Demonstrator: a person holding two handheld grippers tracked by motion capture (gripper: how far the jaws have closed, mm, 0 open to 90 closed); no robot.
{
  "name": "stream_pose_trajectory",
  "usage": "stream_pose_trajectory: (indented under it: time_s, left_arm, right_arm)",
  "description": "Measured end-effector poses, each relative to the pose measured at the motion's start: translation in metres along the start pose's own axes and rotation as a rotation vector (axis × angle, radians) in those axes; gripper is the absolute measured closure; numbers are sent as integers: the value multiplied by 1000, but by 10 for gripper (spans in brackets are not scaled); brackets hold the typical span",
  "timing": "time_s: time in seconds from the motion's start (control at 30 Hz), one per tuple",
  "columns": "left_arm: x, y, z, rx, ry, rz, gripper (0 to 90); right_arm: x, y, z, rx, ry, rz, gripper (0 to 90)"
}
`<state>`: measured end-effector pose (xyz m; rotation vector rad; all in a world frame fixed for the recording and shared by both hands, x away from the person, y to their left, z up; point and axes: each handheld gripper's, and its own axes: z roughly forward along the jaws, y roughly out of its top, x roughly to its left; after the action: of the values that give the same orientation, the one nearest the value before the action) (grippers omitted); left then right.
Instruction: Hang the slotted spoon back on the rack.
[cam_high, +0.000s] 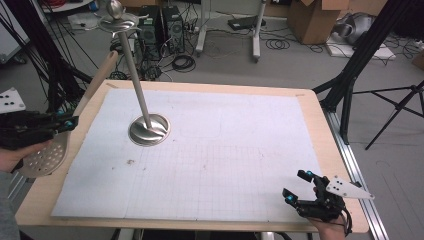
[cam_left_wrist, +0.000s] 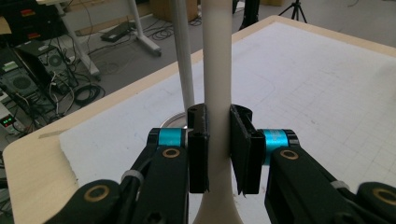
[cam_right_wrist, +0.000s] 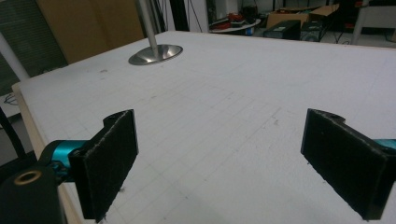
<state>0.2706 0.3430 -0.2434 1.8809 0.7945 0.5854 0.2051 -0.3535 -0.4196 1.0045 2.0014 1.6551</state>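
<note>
A skimmer with a round perforated metal head (cam_high: 44, 159) and a long pale wooden handle (cam_high: 100, 75) hangs over the table's left edge, handle pointing away and up. My left gripper (cam_high: 70, 122) is shut on that handle (cam_left_wrist: 218, 70); in the left gripper view my left gripper (cam_left_wrist: 218, 149) has both black pads pressed against its sides. A metal stand with a round base (cam_high: 148, 130), a thin pole (cam_high: 132, 65) and a dished top (cam_high: 118, 22) rises from the white mat. My right gripper (cam_high: 295, 187) rests open near the front right corner, and my right gripper (cam_right_wrist: 219, 158) has nothing between its pads.
A white gridded mat (cam_high: 225, 150) covers the wooden table (cam_high: 320, 130). The stand's base (cam_right_wrist: 155, 53) lies far across the mat from the right gripper. Black tripod legs (cam_high: 350, 75) stand off the right edge. Computers, cables and cardboard boxes crowd the floor behind.
</note>
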Motion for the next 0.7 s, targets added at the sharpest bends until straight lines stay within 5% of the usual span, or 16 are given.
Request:
stream_pose_trajectory:
  time_s: [0.7]
  left_arm:
    - [12,14,-21,-51,27,7,777]
  right_arm:
    - [-3,-2,-4,0,-7,7,99]
